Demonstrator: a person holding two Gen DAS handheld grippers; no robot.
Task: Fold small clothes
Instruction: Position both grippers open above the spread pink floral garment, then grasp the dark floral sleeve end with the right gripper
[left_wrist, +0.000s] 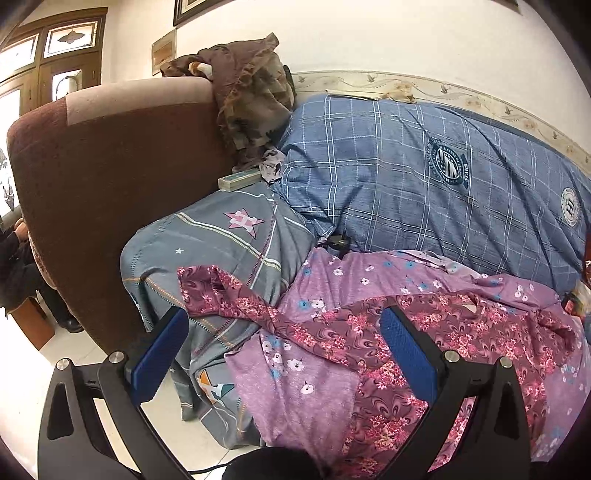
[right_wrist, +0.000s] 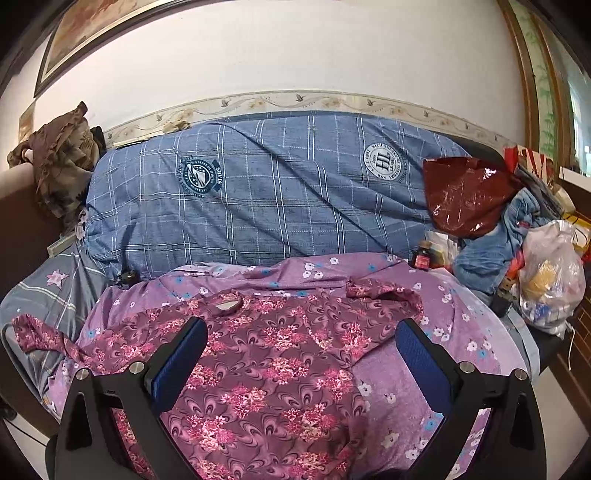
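A maroon floral shirt (right_wrist: 280, 365) lies spread flat on a light purple flowered cloth (right_wrist: 436, 332) on the bed. Its left sleeve (left_wrist: 236, 295) stretches out over the grey star-print sheet; its right sleeve (right_wrist: 384, 291) is bent back near the shoulder. The collar (right_wrist: 227, 306) points toward the wall. My left gripper (left_wrist: 284, 343) is open and empty, hovering over the left sleeve and the shirt (left_wrist: 424, 332). My right gripper (right_wrist: 301, 354) is open and empty above the shirt's body.
A blue plaid quilt (right_wrist: 258, 199) runs along the wall. A brown sofa arm (left_wrist: 110, 184) with crumpled cloth stands at the left. A red bag (right_wrist: 465, 195), jeans (right_wrist: 491, 251), a small bottle (right_wrist: 421, 258) and a plastic bag (right_wrist: 550, 273) crowd the right.
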